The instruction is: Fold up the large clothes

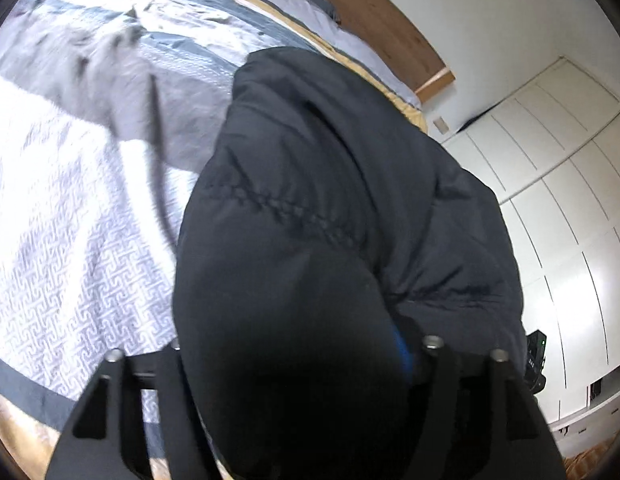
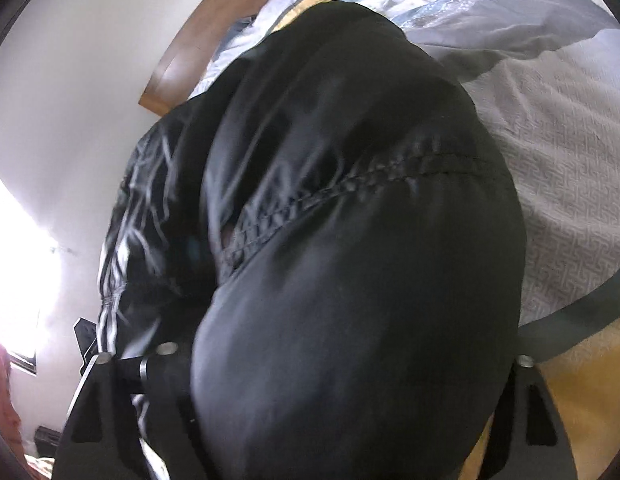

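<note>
A black puffer jacket fills the middle of the left wrist view and hangs over the bed. My left gripper is shut on the jacket's padded fabric; its fingertips are buried in the cloth, only a blue pad edge shows. In the right wrist view the same jacket bulges over my right gripper, which is shut on it, fingertips hidden by fabric. A stitched seam crosses the jacket.
A bed with a grey and white patterned quilt lies below, with a grey garment on it. A wooden headboard, white wardrobe doors, a white wall and a bright window surround it.
</note>
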Demonstrator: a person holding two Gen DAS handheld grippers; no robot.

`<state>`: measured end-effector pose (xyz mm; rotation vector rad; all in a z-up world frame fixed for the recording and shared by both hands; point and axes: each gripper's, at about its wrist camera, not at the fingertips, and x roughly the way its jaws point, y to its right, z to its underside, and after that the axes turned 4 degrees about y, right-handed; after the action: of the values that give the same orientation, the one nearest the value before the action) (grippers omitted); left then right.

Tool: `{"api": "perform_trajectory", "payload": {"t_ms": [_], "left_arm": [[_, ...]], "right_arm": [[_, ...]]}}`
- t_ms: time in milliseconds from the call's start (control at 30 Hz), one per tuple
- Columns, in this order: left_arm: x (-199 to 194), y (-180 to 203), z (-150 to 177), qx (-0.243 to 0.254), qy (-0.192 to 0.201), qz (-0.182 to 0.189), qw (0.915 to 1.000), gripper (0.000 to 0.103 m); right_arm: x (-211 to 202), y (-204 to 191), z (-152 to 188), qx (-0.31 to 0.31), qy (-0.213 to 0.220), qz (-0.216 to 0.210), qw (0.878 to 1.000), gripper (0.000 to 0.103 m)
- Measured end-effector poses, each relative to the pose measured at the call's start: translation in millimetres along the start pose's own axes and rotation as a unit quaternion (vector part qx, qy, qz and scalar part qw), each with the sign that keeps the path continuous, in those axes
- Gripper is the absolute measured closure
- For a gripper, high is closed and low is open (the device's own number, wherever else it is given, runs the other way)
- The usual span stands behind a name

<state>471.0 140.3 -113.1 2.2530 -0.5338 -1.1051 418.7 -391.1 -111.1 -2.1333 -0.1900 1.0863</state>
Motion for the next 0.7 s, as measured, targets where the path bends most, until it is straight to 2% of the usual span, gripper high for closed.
{"api": "perform_trajectory", "payload": {"t_ms": [133, 233, 267, 400, 467, 567, 700], "left_arm": [[-9, -9, 11, -0.009, 0.024, 0.018, 0.9995, 0.033], [-20, -3, 17, 0.004, 0.045, 0.011, 0.9989, 0.033], [-14, -6, 10, 0.006, 0.050, 0.009, 0.9987, 0.033], [-30, -5, 11, 0.015, 0.085, -0.008, 0.9962, 0.033], [-48, -6, 15, 0.023, 0.125, -0.032, 0.9914, 0.033], [-72, -10, 20, 0.021, 0.171, -0.048, 0.9839, 0.033], [-99, -16, 19, 0.013, 0.241, -0.095, 0.9659, 0.033]], "right_arm": [[1, 12, 7, -0.012, 0.026, -0.015, 0.999, 0.011], [-8, 23, 16, -0.017, 0.042, -0.024, 0.999, 0.011], [-10, 24, 17, -0.019, 0.048, -0.028, 0.998, 0.011], [-13, 31, 9, -0.034, 0.075, -0.027, 0.996, 0.010], [-19, 31, 11, -0.045, 0.090, -0.024, 0.995, 0.009], [-36, 27, 17, -0.056, 0.114, -0.021, 0.992, 0.008], [-54, 29, 16, -0.059, 0.159, 0.000, 0.985, 0.003]]}}
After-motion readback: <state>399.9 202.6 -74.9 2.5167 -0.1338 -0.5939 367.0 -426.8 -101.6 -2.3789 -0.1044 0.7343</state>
